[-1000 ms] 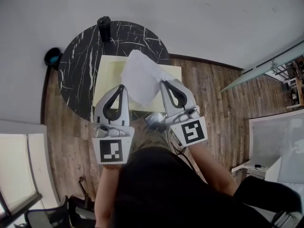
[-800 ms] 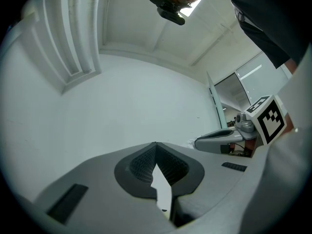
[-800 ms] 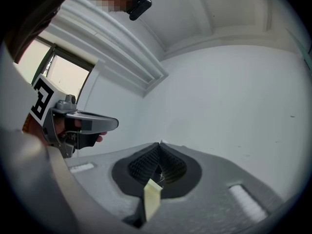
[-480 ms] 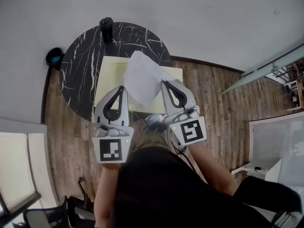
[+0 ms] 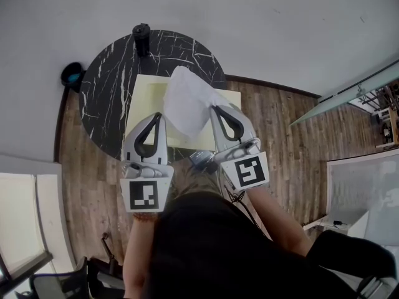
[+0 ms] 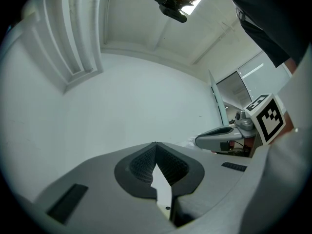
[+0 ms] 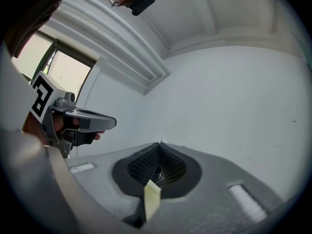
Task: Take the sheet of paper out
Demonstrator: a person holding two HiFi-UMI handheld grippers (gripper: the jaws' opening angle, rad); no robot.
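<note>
- The left gripper (image 5: 158,113) has its fingers closed. Its own view shows a thin white sliver pinched between them (an edge of the sheet, by its colour).
- The right gripper (image 5: 216,108) also has its fingers closed. They grip a pale yellow strip with a few loose fibres at its tip (it matches the folder's colour).
- In the head view the sheet (image 5: 184,101) is white and slightly crumpled. It stands up between the two grippers, over the folder (image 5: 144,95).
- The folder is pale yellow. It covers the near part of the round black marble bench (image 5: 106,86), and its right corner reaches past the rim, over the wooden floor (image 5: 274,123).
- Both grippers are side by side and near each other, pointing away from the person. Each shows in the other's view (with a wall and ceiling behind).
- A black cup (image 5: 141,37) stands upright at the bench's far rim, well apart from the folder.
</note>
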